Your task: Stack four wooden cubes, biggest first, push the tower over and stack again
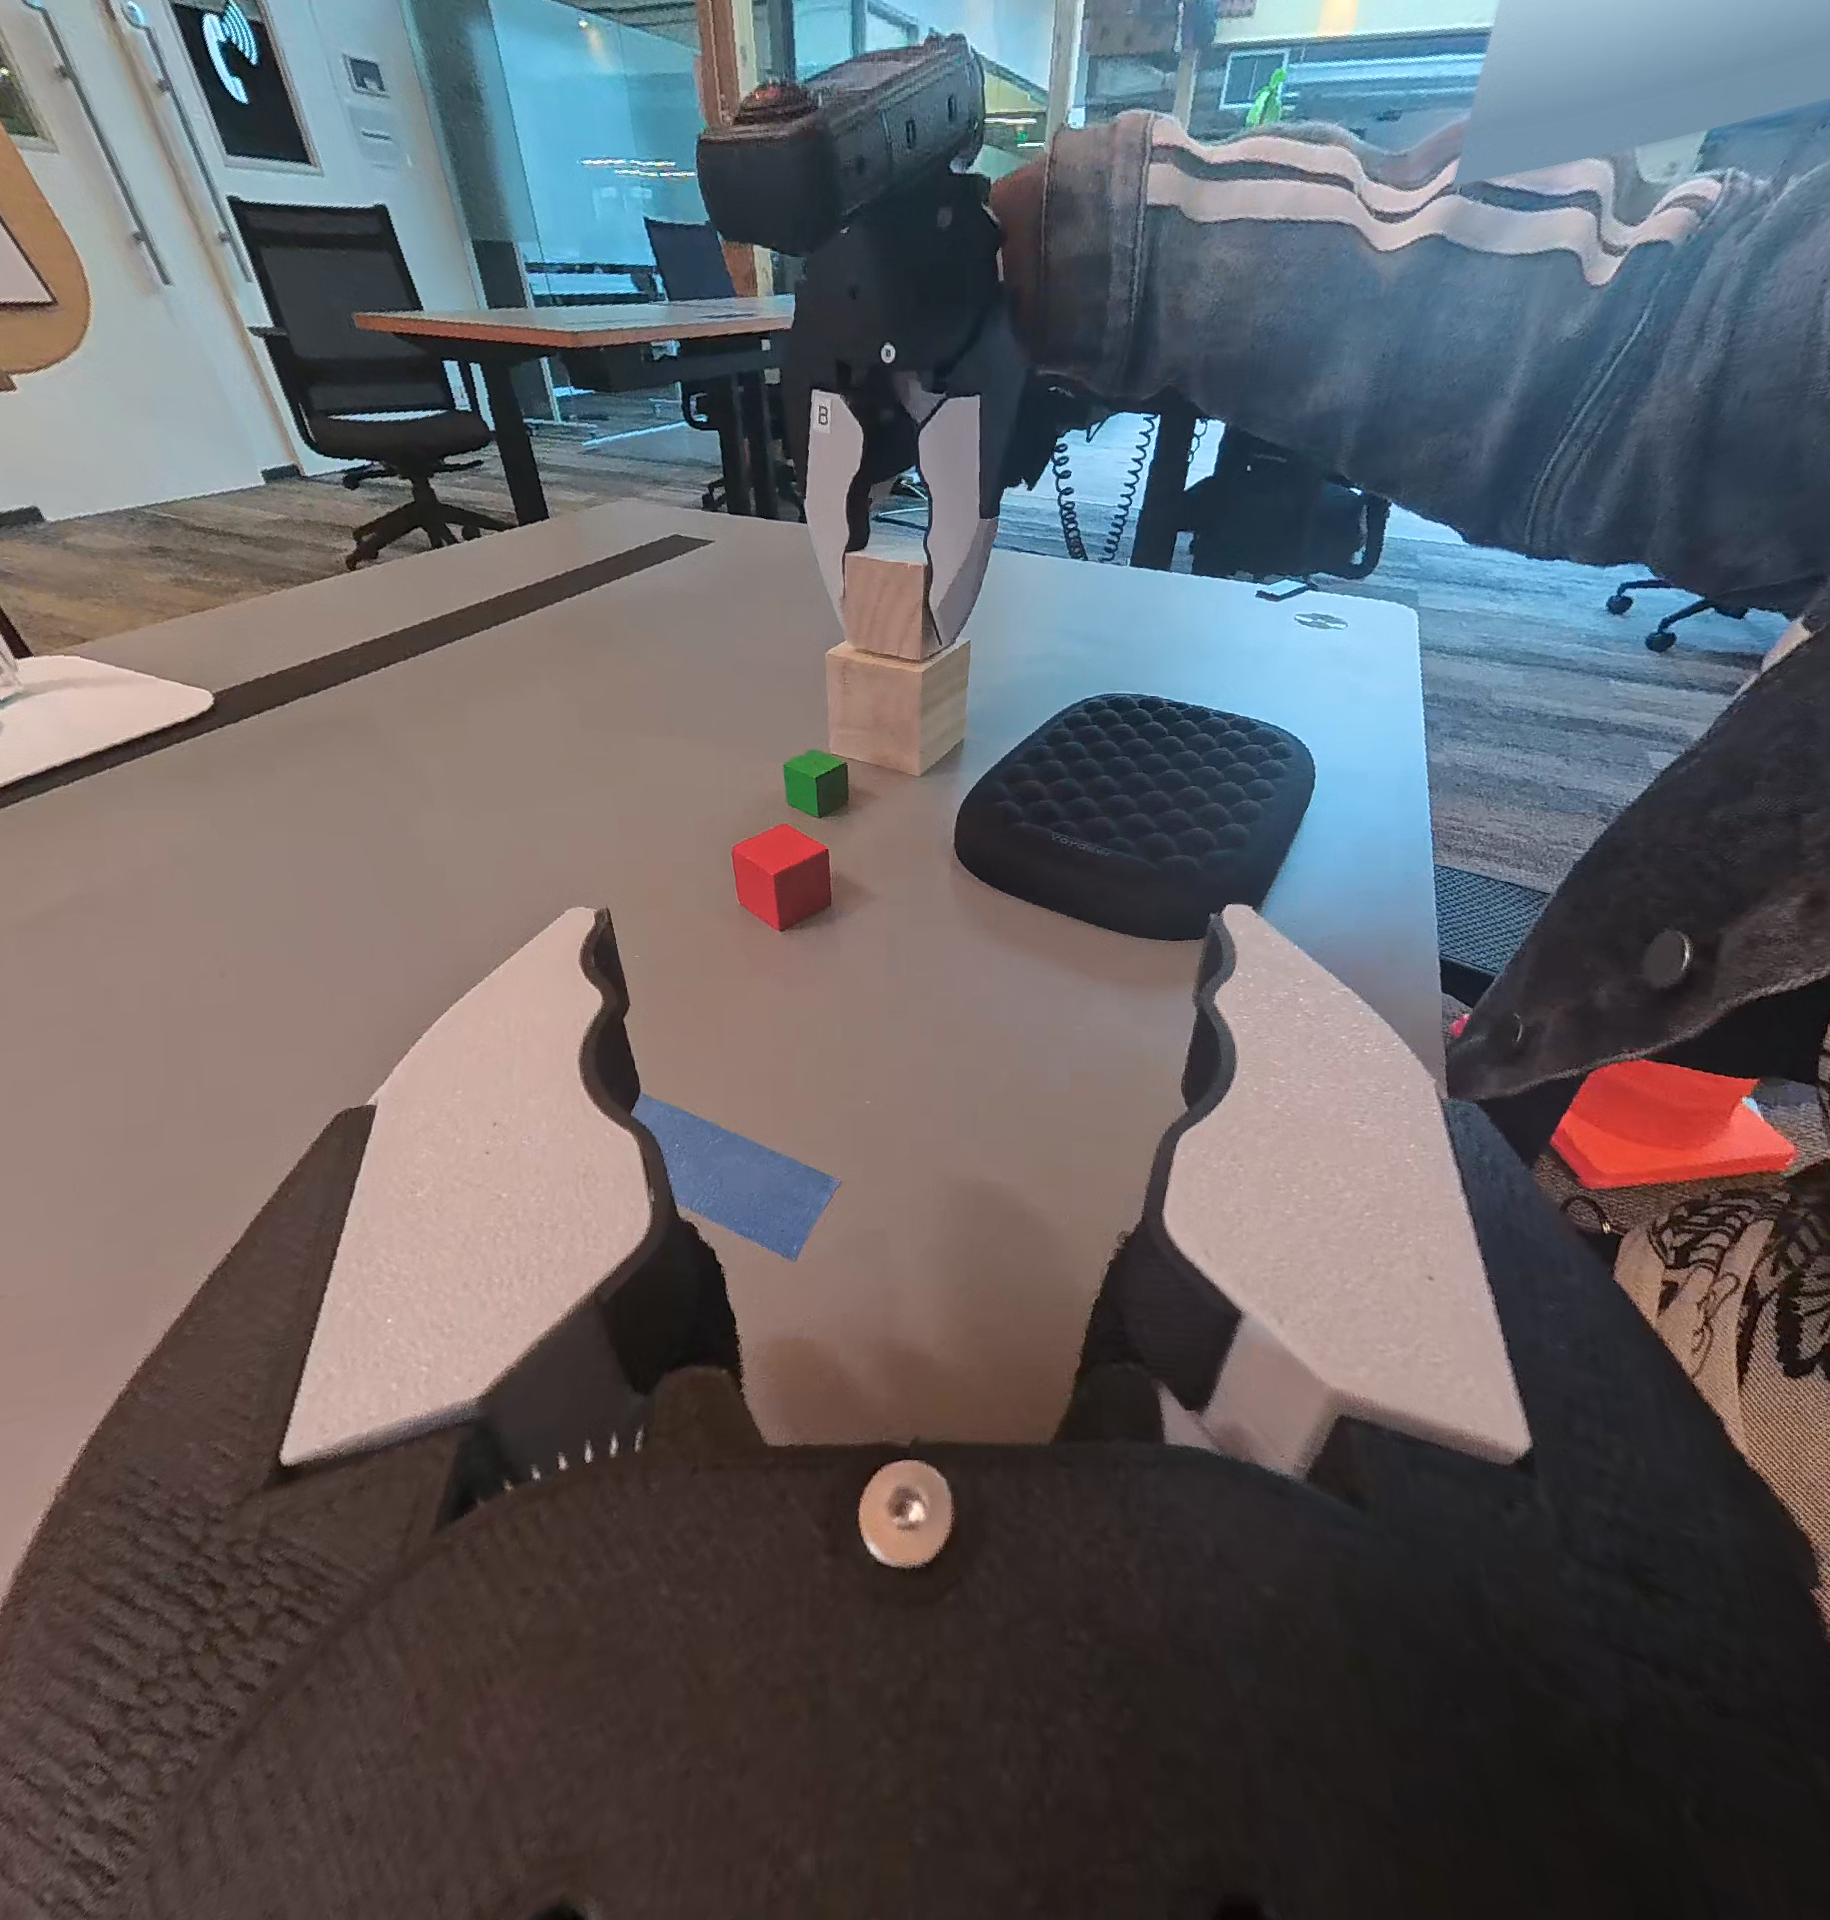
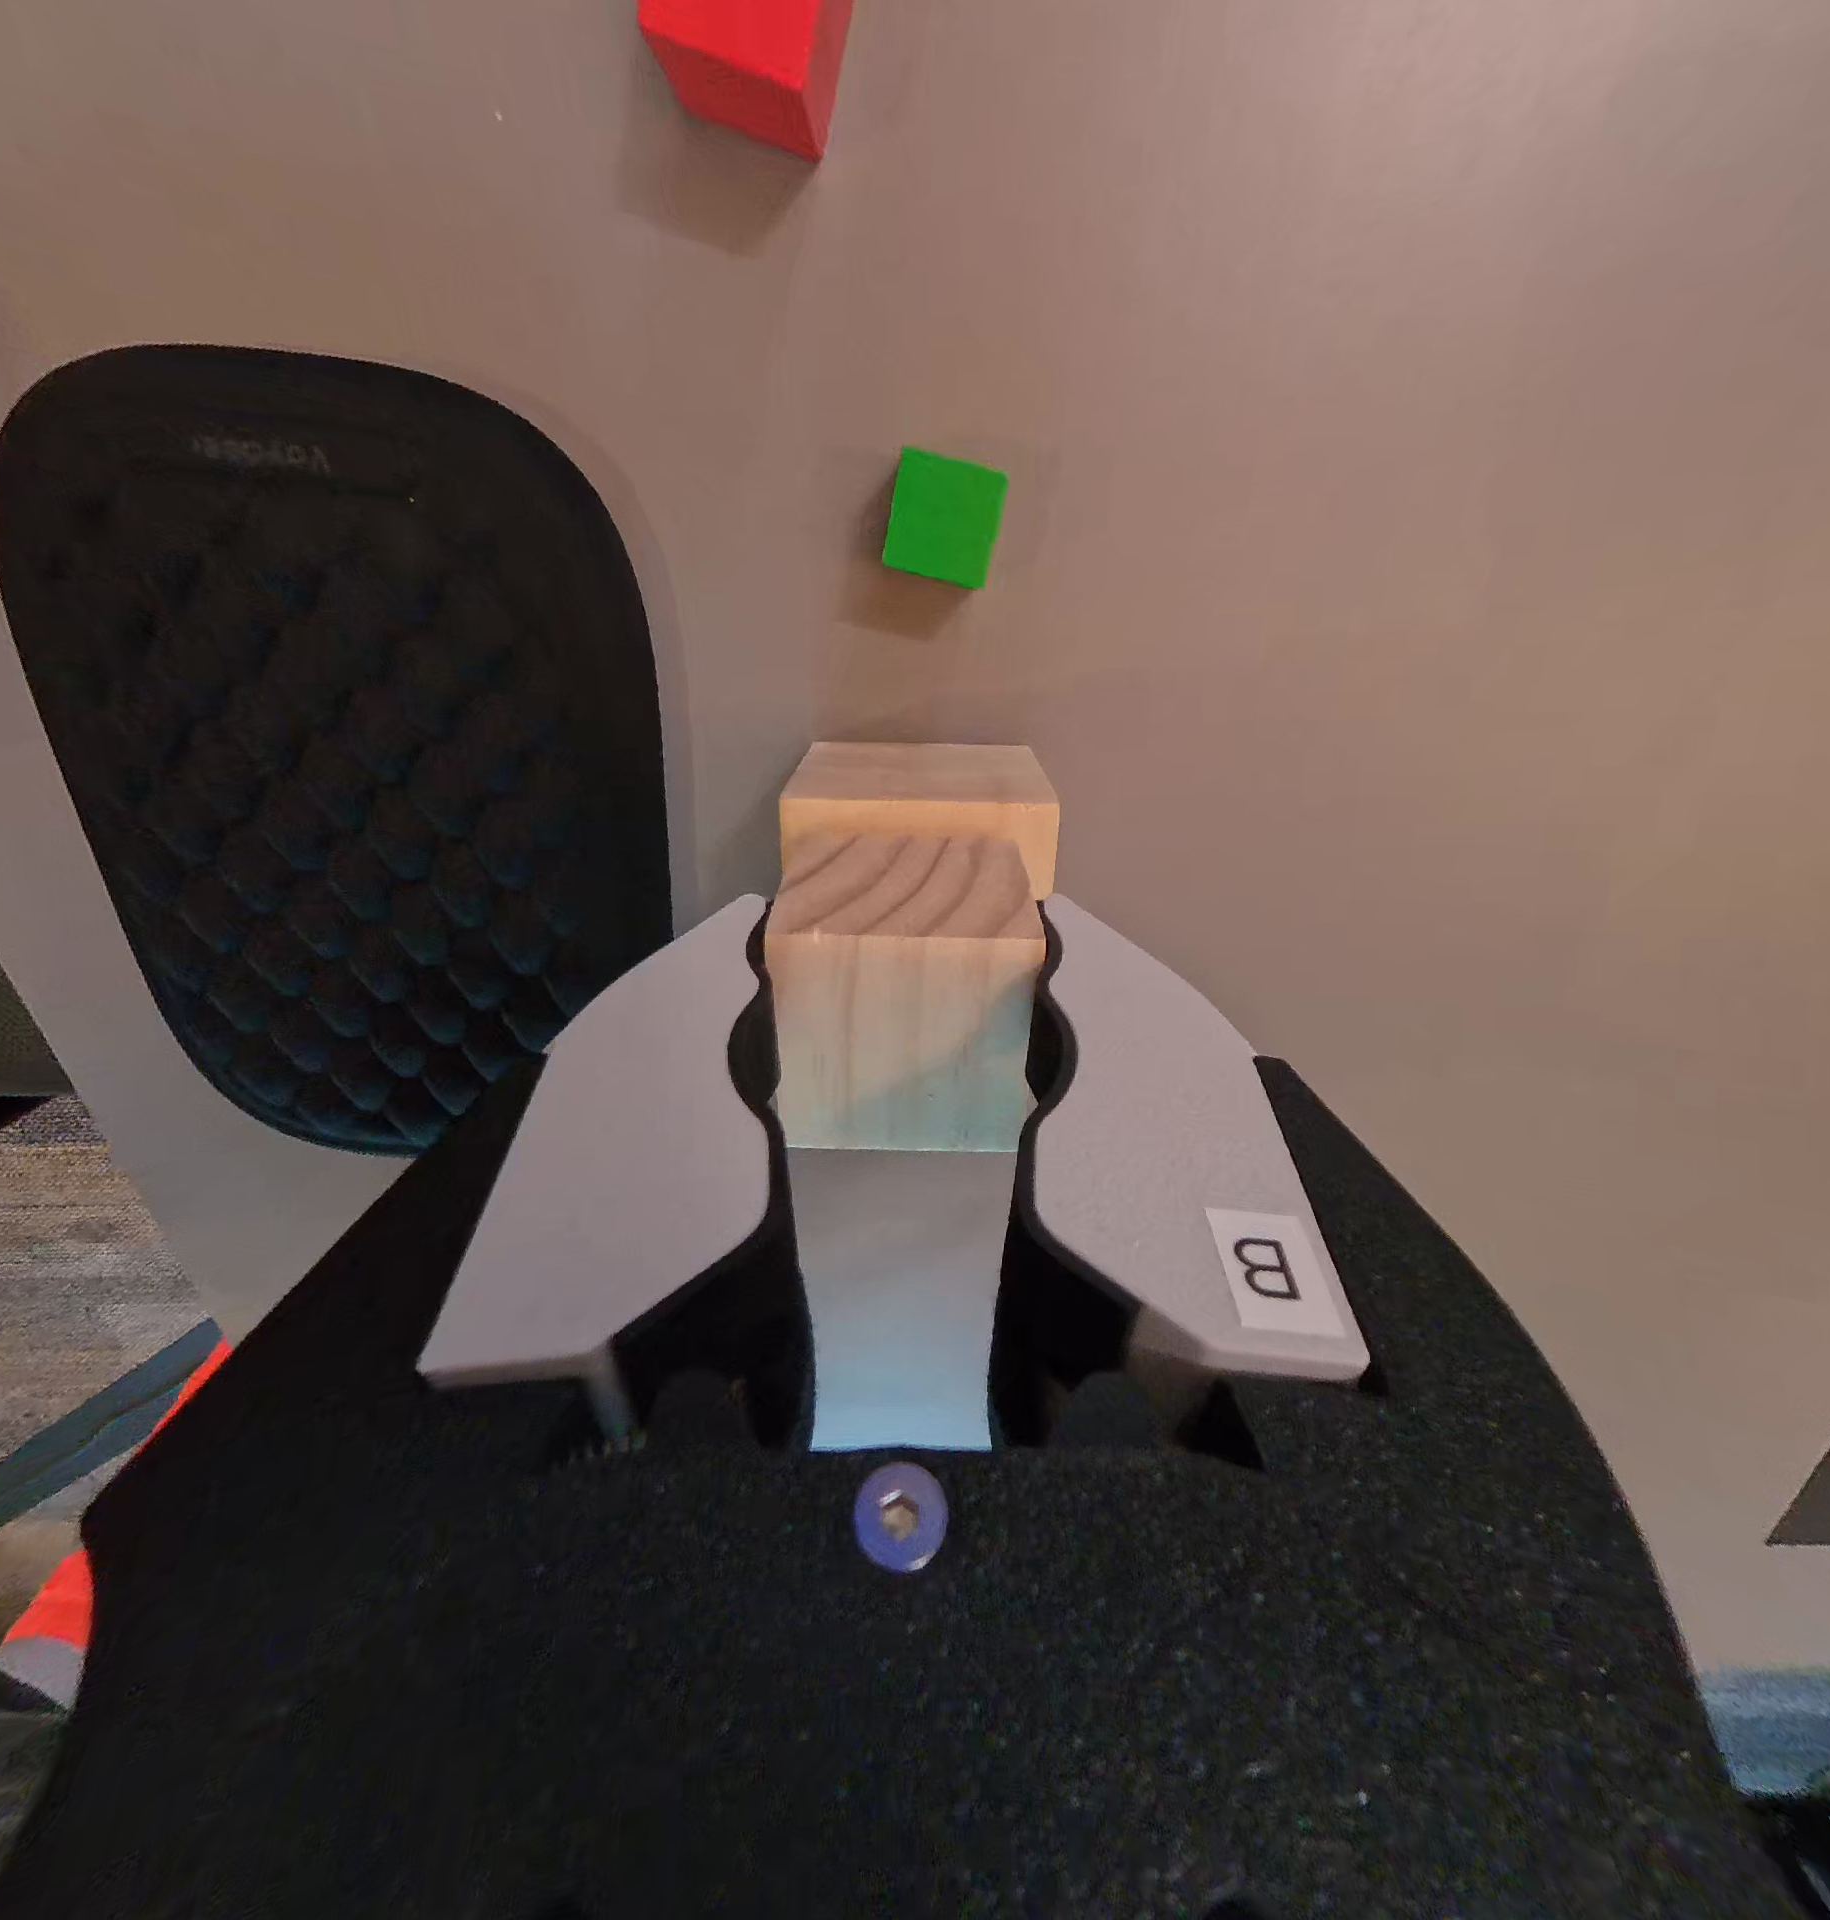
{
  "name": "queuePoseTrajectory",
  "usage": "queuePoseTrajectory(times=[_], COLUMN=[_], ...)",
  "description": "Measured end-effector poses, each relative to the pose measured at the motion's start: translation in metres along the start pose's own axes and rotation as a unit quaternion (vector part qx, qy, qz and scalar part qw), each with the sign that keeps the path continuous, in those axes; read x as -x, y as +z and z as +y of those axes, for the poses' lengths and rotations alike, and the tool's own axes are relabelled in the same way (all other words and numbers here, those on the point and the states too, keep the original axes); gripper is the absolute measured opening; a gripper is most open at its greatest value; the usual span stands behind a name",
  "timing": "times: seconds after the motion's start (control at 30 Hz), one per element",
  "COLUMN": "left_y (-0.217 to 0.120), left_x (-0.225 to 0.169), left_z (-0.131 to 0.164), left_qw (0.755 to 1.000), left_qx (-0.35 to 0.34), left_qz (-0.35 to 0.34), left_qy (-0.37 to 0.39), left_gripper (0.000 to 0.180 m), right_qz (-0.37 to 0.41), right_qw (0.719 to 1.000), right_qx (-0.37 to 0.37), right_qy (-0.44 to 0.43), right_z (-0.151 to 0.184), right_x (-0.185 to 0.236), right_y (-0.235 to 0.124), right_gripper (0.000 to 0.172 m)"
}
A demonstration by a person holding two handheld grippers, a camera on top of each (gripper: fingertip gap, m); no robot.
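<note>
My right gripper [image 2: 903, 925] is shut on a plain wooden cube [image 2: 900, 1029], both pads pressed on its sides. It holds the cube on top of the bigger plain wooden cube [image 2: 921, 800] that stands on the grey table [image 2: 1410, 623]. The left wrist view shows the same: the right gripper [image 1: 895, 613] grips the upper cube [image 1: 885, 608] on the bigger cube [image 1: 895, 707]. A small green cube [image 1: 815, 781] and a red cube [image 1: 781, 875] lie on the table in front of the stack. My left gripper [image 1: 911, 930] is open wide and empty, low over the table, short of the red cube.
A black bumpy pad [image 1: 1134, 810] lies right of the cubes. A strip of blue tape [image 1: 734, 1174] sticks to the table between my left fingers. A person's dark sleeve [image 1: 1462, 332] reaches over the table's right side. Desks and office chairs stand beyond the far edge. About 25 cm separates my left fingertips from my right.
</note>
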State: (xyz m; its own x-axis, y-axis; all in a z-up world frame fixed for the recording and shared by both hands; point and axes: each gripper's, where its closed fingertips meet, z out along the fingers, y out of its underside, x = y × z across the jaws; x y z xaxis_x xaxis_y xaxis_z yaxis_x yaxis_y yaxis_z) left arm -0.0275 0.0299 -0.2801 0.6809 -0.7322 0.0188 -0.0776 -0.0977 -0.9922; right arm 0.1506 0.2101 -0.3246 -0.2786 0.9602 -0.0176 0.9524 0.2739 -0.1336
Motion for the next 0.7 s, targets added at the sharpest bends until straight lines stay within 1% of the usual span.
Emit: queuePoseTrajectory(times=[0.3, 0.37, 0.5, 0.6, 0.7], left_y=[0.001, 0.002, 0.003, 0.003, 0.003], left_x=[0.0, 0.0, -0.002, -0.002, -0.001], left_z=[0.0, 0.001, 0.002, 0.002, 0.002], left_qw=[1.0, 1.0, 1.0, 1.0, 1.0], left_qx=[0.007, 0.01, 0.017, 0.02, 0.019], left_qz=[0.0, 0.0, 0.002, 0.002, 0.002], left_qy=[0.008, 0.01, 0.017, 0.022, 0.021], left_gripper=[0.104, 0.104, 0.104, 0.104, 0.104], right_qz=[0.008, 0.008, 0.01, 0.016, 0.043], right_qw=[1.0, 1.0, 1.0, 0.999, 0.995], right_qx=[-0.002, -0.004, -0.007, -0.032, -0.088], right_qy=[0.001, 0.002, 0.009, 0.014, 0.01], right_z=[0.001, 0.001, 0.001, -0.008, -0.036], right_x=[-0.002, -0.001, -0.002, 0.0, 0.006], right_y=[-0.002, -0.004, -0.004, -0.01, -0.021], right_gripper=[0.048, 0.045, 0.046, 0.054, 0.071])
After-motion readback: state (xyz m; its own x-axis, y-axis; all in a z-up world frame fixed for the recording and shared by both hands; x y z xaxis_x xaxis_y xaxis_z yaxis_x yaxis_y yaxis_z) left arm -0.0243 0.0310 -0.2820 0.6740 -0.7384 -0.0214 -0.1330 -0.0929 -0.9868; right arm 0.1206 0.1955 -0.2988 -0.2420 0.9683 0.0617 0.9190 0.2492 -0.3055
